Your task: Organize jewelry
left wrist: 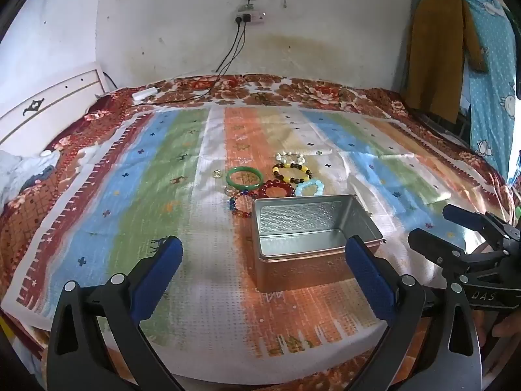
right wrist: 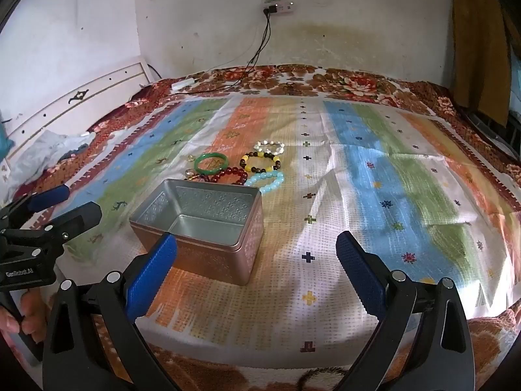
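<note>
Bracelets lie just beyond the tin box, ahead of both grippers. The left gripper and right gripper gape wide, holding nothing.

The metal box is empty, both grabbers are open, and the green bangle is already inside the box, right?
Not quite. The metal box is empty and the left gripper and right gripper are open, but the green bangle isn't inside. It lies on the striped cloth behind the box with the other bracelets, as the left wrist view shows.
</note>
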Available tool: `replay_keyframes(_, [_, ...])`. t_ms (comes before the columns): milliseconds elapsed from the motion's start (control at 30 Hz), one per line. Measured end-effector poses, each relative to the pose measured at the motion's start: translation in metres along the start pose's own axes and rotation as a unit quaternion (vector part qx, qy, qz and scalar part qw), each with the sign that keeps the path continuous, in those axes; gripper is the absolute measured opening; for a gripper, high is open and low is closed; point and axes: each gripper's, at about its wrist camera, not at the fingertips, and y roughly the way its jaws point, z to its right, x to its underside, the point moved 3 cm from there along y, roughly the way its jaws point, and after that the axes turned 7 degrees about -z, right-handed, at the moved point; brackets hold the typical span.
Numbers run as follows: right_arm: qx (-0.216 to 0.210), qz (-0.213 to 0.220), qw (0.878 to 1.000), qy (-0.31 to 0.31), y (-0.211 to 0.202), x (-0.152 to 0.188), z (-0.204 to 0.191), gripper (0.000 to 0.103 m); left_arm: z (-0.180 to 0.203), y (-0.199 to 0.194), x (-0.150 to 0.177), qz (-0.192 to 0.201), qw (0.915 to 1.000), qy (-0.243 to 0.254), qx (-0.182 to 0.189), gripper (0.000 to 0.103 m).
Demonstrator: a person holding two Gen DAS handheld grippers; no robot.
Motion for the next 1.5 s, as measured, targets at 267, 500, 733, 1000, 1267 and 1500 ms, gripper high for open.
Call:
replay_keyframes(267, [-0.002, 0.000, 1.000, 0.002, 0.0008, 0.0002, -0.0010, 0.099, -0.0010, 0.0000, 0.0000, -0.007, 1.0000, 0.000, -0.004, 0.097])
replay_keyframes(500, [-0.001, -0.001, 1.000, 0.001, 0.0003, -0.0001, -0.0017, 0.099, -0.0036, 0.0011, 0.0025, -0.008, 1.0000, -0.002, -0.004, 0.097])
replay_keyframes(733, [0.000, -0.001, 1.000, 0.001, 0.0007, -0.0006, -0.0019, 0.099, -0.0044, 0.0014, 0.0031, -0.010, 0.9999, -0.002, -0.003, 0.097])
replay_keyframes(1000, [0.001, -0.001, 1.000, -0.001, 0.0013, -0.0007, -0.0031, 0.099, -0.0047, 0.0018, 0.0027, -0.011, 0.9999, -0.003, -0.003, 0.097])
replay_keyframes(1267, [0.001, -0.002, 1.000, -0.001, 0.0020, -0.0008, -0.0034, 0.099, -0.0042, 0.0021, 0.0023, -0.013, 0.9999, -0.003, -0.003, 0.097])
replay_keyframes(1500, [-0.002, 0.003, 1.000, -0.001, -0.0011, -0.0056, -0.0074, 0.099, -0.0026, 0.0054, 0.0082, -0.014, 0.9999, -0.003, -0.003, 0.097])
